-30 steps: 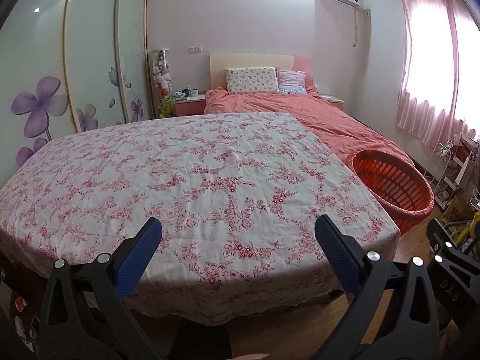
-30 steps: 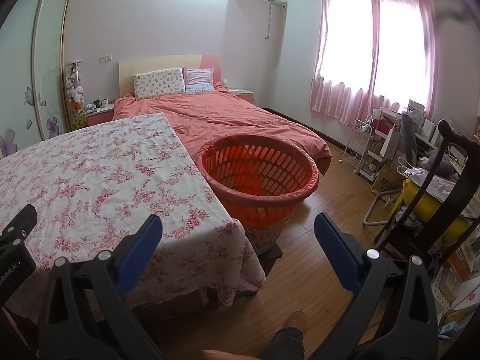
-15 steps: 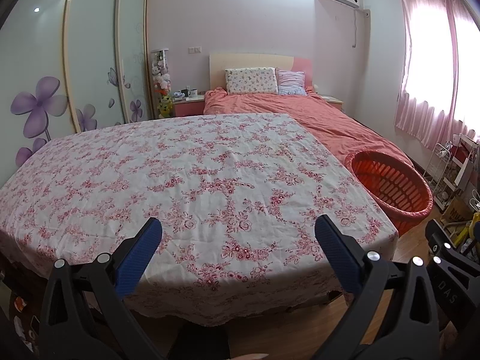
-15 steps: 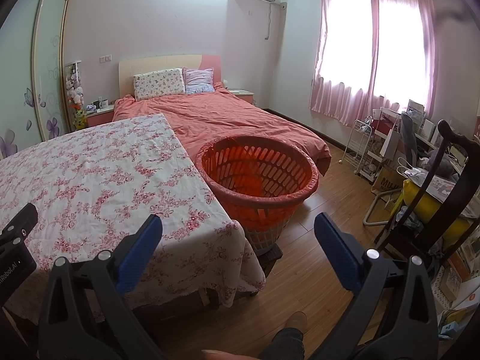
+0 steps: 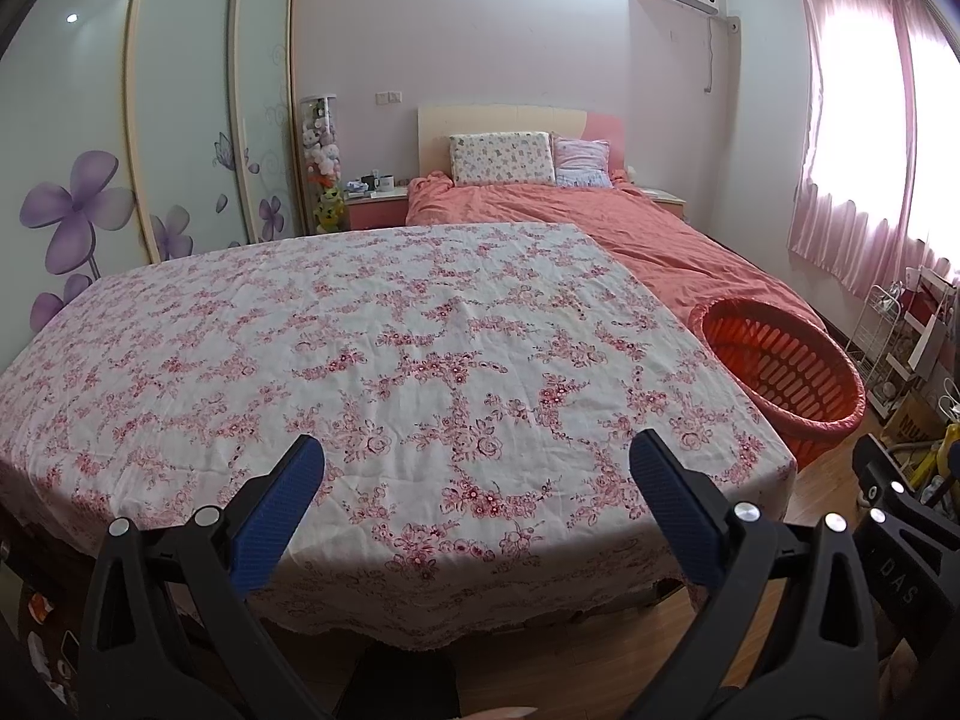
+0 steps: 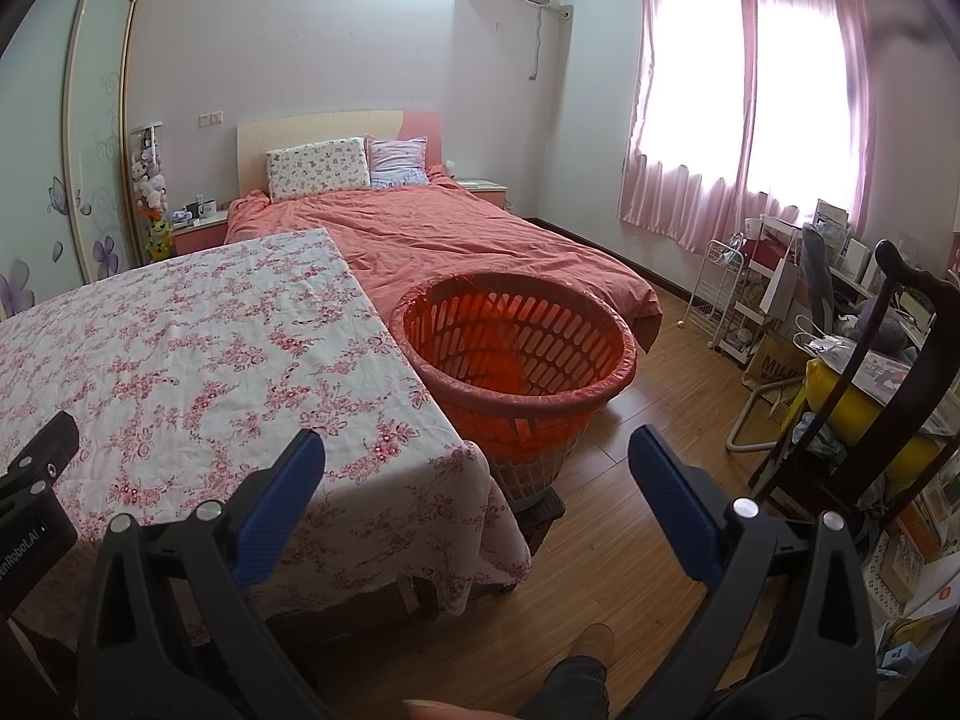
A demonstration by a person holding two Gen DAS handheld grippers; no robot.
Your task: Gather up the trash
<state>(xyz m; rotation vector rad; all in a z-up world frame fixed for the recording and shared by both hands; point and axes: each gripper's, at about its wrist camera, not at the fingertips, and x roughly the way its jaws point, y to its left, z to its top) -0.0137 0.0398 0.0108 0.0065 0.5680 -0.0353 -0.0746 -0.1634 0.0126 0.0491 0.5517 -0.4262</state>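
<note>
From my left wrist camera, my left claw (image 5: 477, 474) hung with its blue pads spread wide and nothing between them, held level above the near edge of the table covered by the floral cloth (image 5: 384, 360). I judged I kept it open and low there so it faced the tabletop squarely, ready for any litter that might lie on it. No trash showed on the cloth in this view; the surface was only wrinkles and printed flowers. The orange basket (image 5: 780, 372) stood just beside the table's right corner, in front of the bed (image 5: 600, 228), and I took it to be the place trash was meant to go. A black part of my other tool poked in at the lower right edge.

From my right wrist camera, my right claw (image 6: 477, 474) was likewise wide open and empty, aimed more at the floor between the table corner and the basket (image 6: 516, 354). The basket sat raised on a small dark stand, close against the cloth's (image 6: 210, 360) hanging edge, which I reckoned kept it within easy reach for dropping things in. Its inside looked bare apart from a red liner. I could see no trash on the wooden floor (image 6: 630, 540) nearby either; the clutter by the chair (image 6: 888, 372) at right was too jumbled for me to tell what counted as rubbish
</note>
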